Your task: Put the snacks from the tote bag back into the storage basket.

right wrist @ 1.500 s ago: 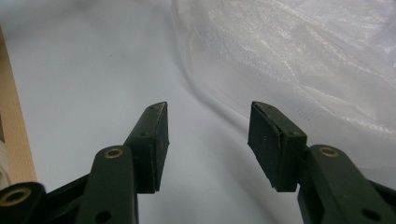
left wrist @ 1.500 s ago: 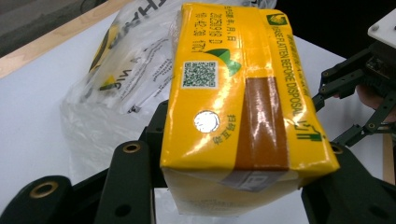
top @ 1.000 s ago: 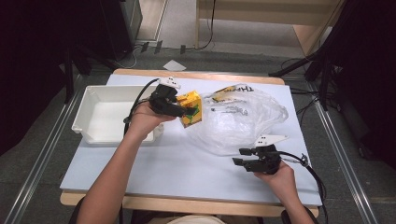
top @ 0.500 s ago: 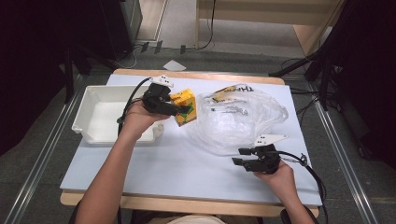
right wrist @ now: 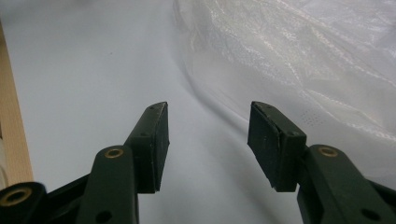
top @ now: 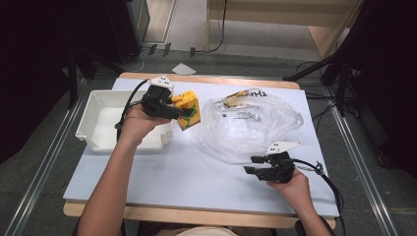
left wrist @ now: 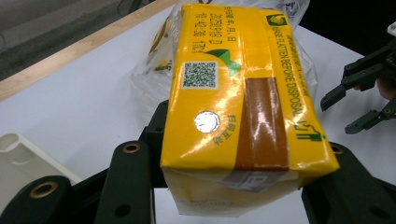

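Lower right of the high view: right gripper (top: 252, 165) rests low over the white table (top: 147, 172), jaws spread with nothing between them, just beside the near edge of the clear plastic bag (top: 246, 128). Centre of frame: the bag lies crumpled on the table. Upper left: left gripper (top: 186, 112) pinches the yellow drink carton (top: 187, 109), held in the air between the bag and the white tray (top: 98, 142), at the tray's right rim. In the left gripper view the carton (left wrist: 243, 93) is clamped at its near end between both jaws.
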